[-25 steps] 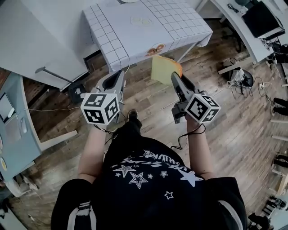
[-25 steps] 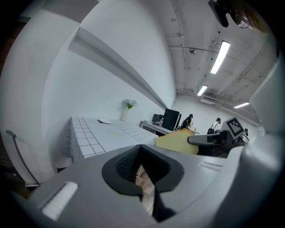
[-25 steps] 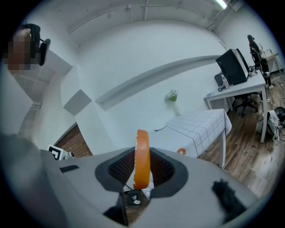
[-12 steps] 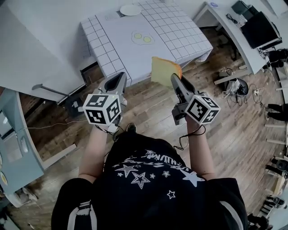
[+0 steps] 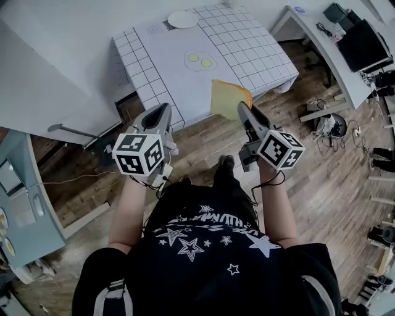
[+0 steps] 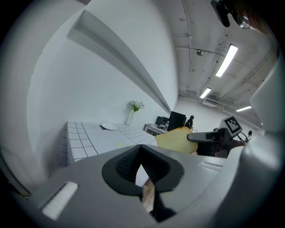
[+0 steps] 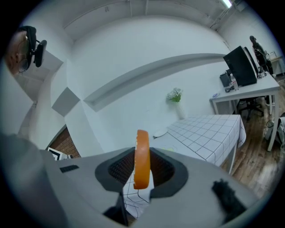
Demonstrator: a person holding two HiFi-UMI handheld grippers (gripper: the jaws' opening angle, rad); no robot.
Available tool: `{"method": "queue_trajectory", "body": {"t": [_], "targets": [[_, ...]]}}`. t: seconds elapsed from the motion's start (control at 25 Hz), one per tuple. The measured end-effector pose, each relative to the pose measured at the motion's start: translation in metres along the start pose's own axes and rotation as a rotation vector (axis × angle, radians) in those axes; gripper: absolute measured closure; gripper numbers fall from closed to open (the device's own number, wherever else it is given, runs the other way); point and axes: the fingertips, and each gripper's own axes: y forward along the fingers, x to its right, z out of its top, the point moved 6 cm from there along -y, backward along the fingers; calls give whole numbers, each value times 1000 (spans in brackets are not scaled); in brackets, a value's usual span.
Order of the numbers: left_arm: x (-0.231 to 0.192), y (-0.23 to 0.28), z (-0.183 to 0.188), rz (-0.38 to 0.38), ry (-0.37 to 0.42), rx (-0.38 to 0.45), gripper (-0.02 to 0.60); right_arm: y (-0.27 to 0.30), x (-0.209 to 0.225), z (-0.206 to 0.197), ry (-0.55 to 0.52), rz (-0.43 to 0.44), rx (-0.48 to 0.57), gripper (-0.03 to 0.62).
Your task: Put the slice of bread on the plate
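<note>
A slice of bread (image 5: 229, 99) with an orange crust stands on edge between the pads of my right gripper (image 5: 242, 114), which is shut on it. In the right gripper view the bread (image 7: 142, 156) shows edge-on in the jaws of the right gripper (image 7: 142, 165). It is held in the air just short of the near edge of the table (image 5: 160, 68). A white plate (image 5: 182, 18) lies at the table's far side, also seen as the plate (image 7: 160, 132) and the plate (image 6: 108, 126). My left gripper (image 5: 158, 116) is level beside it, shut and holding nothing.
The table has a white grid-pattern cloth. A fried-egg piece (image 5: 200, 60) lies in its middle. A vase with a plant (image 7: 176, 97) stands at the far end. A desk with a monitor (image 5: 361, 28) is to the right. Wooden floor lies below both grippers.
Both grippers have moved forward toward the table, which now lies nearer and fuller in view. The bread has stayed in the right gripper.
</note>
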Motion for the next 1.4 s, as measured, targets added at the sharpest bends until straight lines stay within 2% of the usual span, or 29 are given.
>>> {"method": "queue_trajectory", "body": {"t": [0.4, 0.64, 1.0, 1.24, 1.4], "targets": [[-9, 40, 19, 183, -13, 29, 572, 75, 55, 35, 19, 167, -40, 494], [8, 87, 32, 277, -29, 28, 572, 111, 99, 70, 49, 295, -86, 494], [50, 161, 45, 387, -30, 17, 572, 143, 182, 101, 76, 380, -163, 494], [68, 174, 29, 490, -78, 15, 572, 161, 212, 104, 79, 429, -209, 494], [71, 173, 27, 530, -83, 5, 572, 166, 217, 101, 92, 452, -228, 494]]}}
